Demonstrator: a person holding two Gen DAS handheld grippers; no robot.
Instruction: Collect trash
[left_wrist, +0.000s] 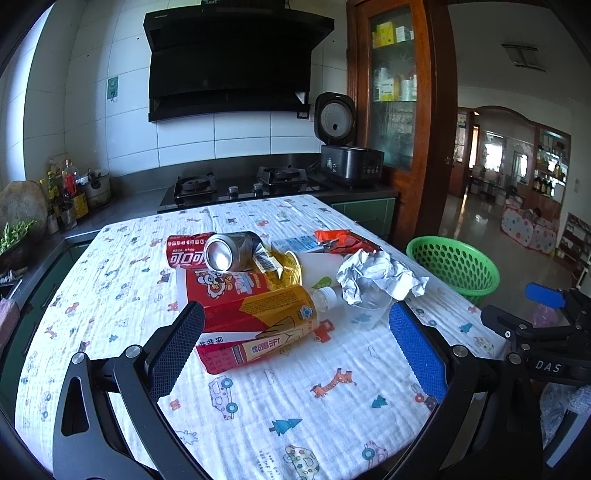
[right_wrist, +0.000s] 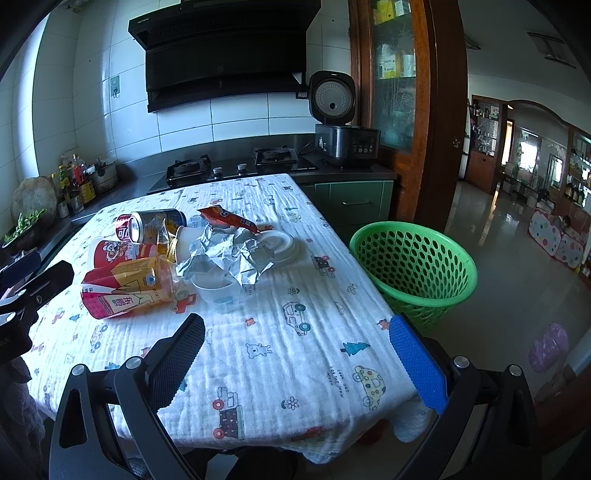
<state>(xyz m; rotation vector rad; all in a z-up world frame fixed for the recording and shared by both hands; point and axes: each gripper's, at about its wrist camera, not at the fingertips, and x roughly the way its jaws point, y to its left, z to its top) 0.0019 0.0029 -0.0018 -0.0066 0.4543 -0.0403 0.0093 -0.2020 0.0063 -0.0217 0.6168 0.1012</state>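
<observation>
Both jaws wide open, holding nothing.
Trash pile grouped mid-table; green basket alongside, presumably for drop-off.

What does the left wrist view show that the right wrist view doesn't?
Only the left wrist view: the bottle's white cap and the right tongs beside the table. Only the right wrist view: a white lid behind the crumpled paper, and the green basket's whole rim, standing on the floor. Both show the trash pile on the patterned cloth, with each view's own tongs open and empty.
</observation>
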